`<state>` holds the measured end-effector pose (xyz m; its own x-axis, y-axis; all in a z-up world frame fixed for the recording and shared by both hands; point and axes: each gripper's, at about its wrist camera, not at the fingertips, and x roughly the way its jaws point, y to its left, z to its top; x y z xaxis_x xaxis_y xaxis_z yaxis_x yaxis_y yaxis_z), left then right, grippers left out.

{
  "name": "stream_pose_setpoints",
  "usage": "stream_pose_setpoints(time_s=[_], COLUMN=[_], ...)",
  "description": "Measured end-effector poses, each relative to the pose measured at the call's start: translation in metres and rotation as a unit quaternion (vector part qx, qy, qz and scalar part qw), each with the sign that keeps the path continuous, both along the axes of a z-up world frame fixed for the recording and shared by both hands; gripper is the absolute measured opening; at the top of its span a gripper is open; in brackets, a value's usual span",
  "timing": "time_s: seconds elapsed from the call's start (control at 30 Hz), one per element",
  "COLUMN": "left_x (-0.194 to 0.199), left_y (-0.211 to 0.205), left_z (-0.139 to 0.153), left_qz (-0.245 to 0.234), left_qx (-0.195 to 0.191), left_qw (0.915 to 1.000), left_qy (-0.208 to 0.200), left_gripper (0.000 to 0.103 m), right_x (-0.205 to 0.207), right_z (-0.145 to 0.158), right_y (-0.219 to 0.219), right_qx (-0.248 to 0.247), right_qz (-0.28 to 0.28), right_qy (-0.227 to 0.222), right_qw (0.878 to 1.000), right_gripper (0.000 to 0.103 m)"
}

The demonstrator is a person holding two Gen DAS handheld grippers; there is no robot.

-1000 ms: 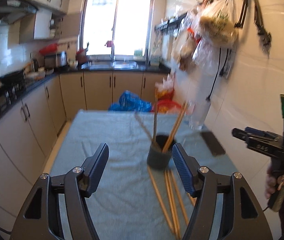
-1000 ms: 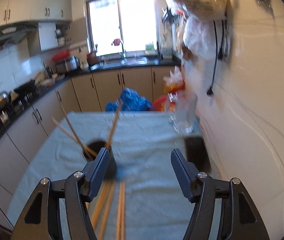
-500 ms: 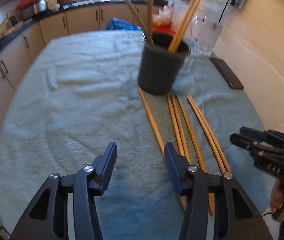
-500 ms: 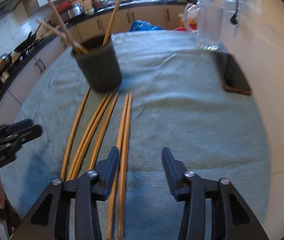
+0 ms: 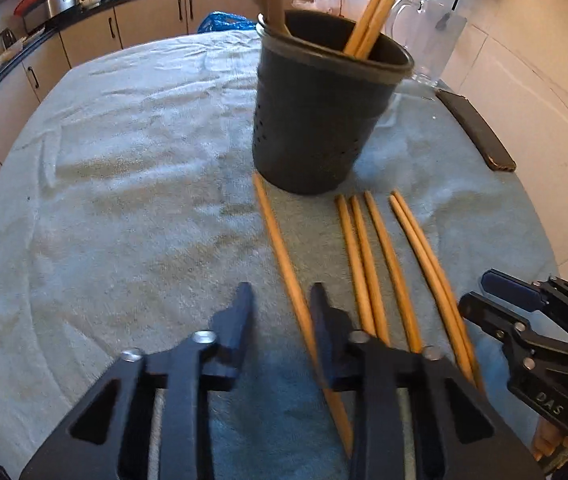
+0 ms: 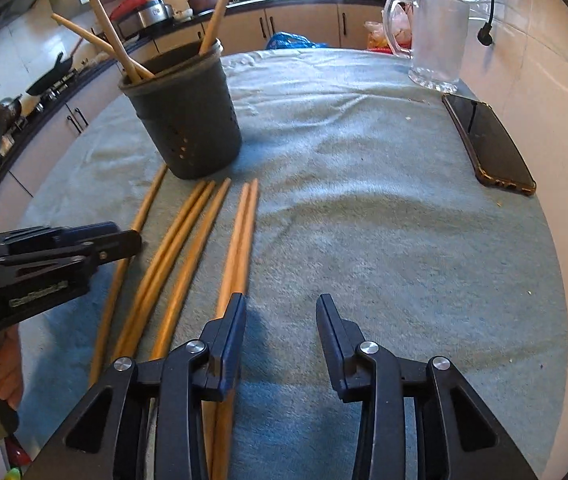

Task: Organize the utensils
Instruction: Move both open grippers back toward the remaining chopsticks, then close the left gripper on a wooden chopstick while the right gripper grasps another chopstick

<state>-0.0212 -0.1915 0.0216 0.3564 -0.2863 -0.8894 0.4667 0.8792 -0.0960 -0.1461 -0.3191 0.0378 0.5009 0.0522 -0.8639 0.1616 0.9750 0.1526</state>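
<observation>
Left wrist view: left gripper (image 5: 279, 300) is sitting low over the grey-green towel-covered table (image 5: 123, 208), jaws narrow and just closing in. The leftmost loose wooden chopstick (image 5: 279, 248) is running between the fingers, against the right one; full pinch can't be confirmed, so calling it not yet clamped. To its right, five more light wooden chopsticks (image 5: 376, 256) are lying flat on the towel in a rough parallel row. Right gripper (image 5: 480, 292) is showing at the right edge, near the outermost pair.

Right wrist view: right gripper (image 6: 279, 308) is sitting part open, jaws just closing in, bare towel between the pads. The rightmost pair of chopsticks (image 6: 239, 240) is passing under its left finger, outside the gap.

Just beyond the stick tips, the dark grey perforated plastic utensil cup (image 5: 320, 120) is standing upright, several chopsticks leaning inside. Further right, a black phone (image 6: 488, 144) is lying flat; behind it, a clear glass pitcher (image 6: 436, 40) is standing by the tiled wall.
</observation>
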Motion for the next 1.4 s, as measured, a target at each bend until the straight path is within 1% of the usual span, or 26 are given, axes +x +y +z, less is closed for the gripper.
stream_pose_setpoints(time_s=[0.03,0.07,0.13,0.2,0.33,0.57,0.67,0.7,0.77,0.83,0.9,1.0,1.1,1.2,1.27,1.3,1.4], left_x=[0.002,0.004,0.009,0.009,0.005,0.005,0.005,0.005,0.003,0.0,-0.005,-0.012,-0.01,-0.001,0.005,0.01,0.019], left_y=[0.001,0.003,0.007,0.01,0.009,0.003,0.003,0.004,0.011,0.019,0.03,0.04,0.043,0.042,0.039,0.037,0.031], left_z=[0.0,0.0,0.001,0.002,0.002,-0.001,-0.004,-0.004,-0.004,-0.004,-0.003,-0.002,0.001,0.003,0.0,-0.001,-0.001], left_qz=[0.003,0.006,0.01,0.01,0.003,0.005,0.003,0.002,0.002,0.001,-0.001,-0.012,-0.012,-0.004,-0.003,-0.002,0.0], left_qx=[-0.001,-0.005,-0.016,-0.021,-0.011,-0.004,-0.005,-0.006,-0.014,-0.024,-0.033,-0.034,-0.03,-0.023,-0.02,-0.019,-0.012], left_qw=[1.0,1.0,0.9998,0.9996,0.9999,1.0,1.0,0.9999,0.9997,0.9993,0.9985,0.9972,0.9963,0.997,0.9969,0.9964,0.9966], left_qy=[0.001,0.004,0.012,0.015,0.007,0.006,0.006,0.008,0.018,0.03,0.044,0.065,0.079,0.073,0.076,0.083,0.081], left_gripper=[0.013,0.01,0.01,0.01,0.01,0.01,0.01,0.01,0.009,0.007,0.007,0.007,0.007,0.009,0.01,0.01,0.01], right_x=[0.001,0.003,0.006,0.01,0.016,0.03,0.037,0.037,0.036,0.031,0.022,0.001,-0.007,-0.004,0.001,0.002,0.013], right_z=[0.0,-0.001,-0.002,-0.002,-0.003,-0.004,-0.006,-0.006,-0.007,-0.006,-0.005,-0.004,-0.002,-0.002,-0.002,-0.002,-0.002], right_y=[0.001,0.003,0.006,0.005,0.0,0.011,0.01,0.009,0.006,0.0,-0.008,-0.019,-0.026,-0.03,-0.031,-0.031,-0.037], right_qx=[-0.001,-0.004,-0.006,-0.006,-0.007,-0.014,0.005,0.007,0.003,0.009,0.014,0.006,0.011,0.014,0.015,0.015,0.011], right_qz=[0.003,0.007,0.012,0.007,-0.007,0.0,-0.011,-0.018,-0.025,-0.032,-0.041,-0.05,-0.048,-0.053,-0.057,-0.058,-0.06], right_qy=[-0.002,-0.001,-0.004,-0.004,0.001,0.002,0.01,0.011,0.017,0.025,0.035,0.052,0.061,0.071,0.076,0.078,0.088], right_qw=[1.0,1.0,1.0,1.0,1.0,1.0,1.0,1.0,1.0,0.999,0.998,0.997,0.997,0.996,0.995,0.995,0.994], right_gripper=[0.04,0.04,0.04,0.04,0.04,0.04,0.039,0.037,0.024,0.018,0.017,0.018,0.021,0.023,0.027,0.027,0.028])
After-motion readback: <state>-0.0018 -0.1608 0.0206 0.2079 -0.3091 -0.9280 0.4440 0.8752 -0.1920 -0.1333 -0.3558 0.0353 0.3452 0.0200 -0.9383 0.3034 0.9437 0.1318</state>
